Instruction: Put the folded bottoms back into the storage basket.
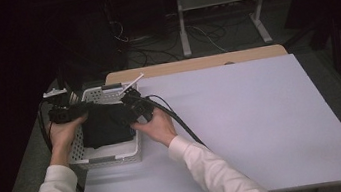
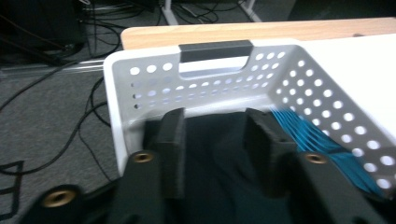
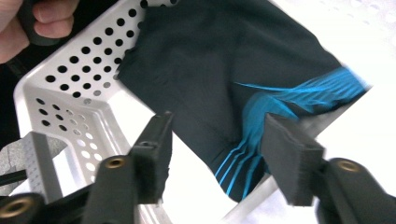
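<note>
A white perforated basket (image 1: pixel 112 160) stands at the table's left edge, and a dark garment with blue stripes (image 1: pixel 107 127) lies in it. My left gripper (image 1: pixel 67 112) hangs over the basket's left rim and my right gripper (image 1: pixel 134 106) over its right rim. In the left gripper view the left gripper (image 2: pixel 215 116) is open above the garment (image 2: pixel 215 154), inside the basket (image 2: pixel 210 84). In the right gripper view the right gripper (image 3: pixel 220 123) is open above the garment's striped corner (image 3: pixel 243 154), its pads apart from the cloth. The basket's wall (image 3: pixel 70 84) is at that view's left.
A white sheet (image 1: pixel 243 126) covers the table, bare to the right of the basket. A wooden strip (image 1: pixel 194 64) runs along its far edge. The right gripper's black cable (image 1: pixel 177 120) trails across the sheet. Behind the table, loose cables and a frame's legs (image 1: pixel 183 33) are on the floor.
</note>
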Tool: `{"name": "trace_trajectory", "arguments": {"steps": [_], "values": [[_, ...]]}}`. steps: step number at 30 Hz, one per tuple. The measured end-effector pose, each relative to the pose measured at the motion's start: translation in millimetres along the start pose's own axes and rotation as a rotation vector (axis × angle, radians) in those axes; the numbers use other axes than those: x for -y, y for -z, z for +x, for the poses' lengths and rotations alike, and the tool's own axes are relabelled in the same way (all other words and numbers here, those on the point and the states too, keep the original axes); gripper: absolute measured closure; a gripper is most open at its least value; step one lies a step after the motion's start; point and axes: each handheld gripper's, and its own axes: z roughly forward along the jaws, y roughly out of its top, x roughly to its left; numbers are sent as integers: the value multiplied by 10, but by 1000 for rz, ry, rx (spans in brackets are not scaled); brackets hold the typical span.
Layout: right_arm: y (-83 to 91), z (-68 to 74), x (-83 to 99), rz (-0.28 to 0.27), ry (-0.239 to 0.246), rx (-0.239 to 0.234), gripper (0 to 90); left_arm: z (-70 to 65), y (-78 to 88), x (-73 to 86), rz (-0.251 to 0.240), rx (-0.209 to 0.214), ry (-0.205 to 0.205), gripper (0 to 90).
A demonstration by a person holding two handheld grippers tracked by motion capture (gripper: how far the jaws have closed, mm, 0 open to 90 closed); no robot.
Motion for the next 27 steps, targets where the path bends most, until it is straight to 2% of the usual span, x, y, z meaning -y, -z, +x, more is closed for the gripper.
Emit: {"name": "trace_trajectory", "arguments": {"steps": [1,2,4,6,7,9,12,14,27], "values": [[31,-13,-9,-2,1,-22,328,-5,7,-6,-1,5,6,401],[31,-13,-9,-2,1,-22,328,-15,9,-11,-4,8,8,401],[63,-30,-16,-6,-3,-42,250,-35,12,-20,0,19,8,306],[99,-54,-22,-10,-14,-70,186,-60,14,-25,-1,30,8,247],[139,-71,-22,-23,-7,-92,147,-73,12,-23,2,37,6,171],[184,-79,-20,-30,6,-84,107,-116,10,-6,-5,62,3,126],[252,-101,-8,-45,23,-74,19,-143,6,5,-9,69,6,28],[300,-123,6,-44,31,-78,1,-172,5,13,-9,78,-1,0],[623,-249,88,-77,84,-80,0,-357,61,22,-43,118,-19,0]]}}
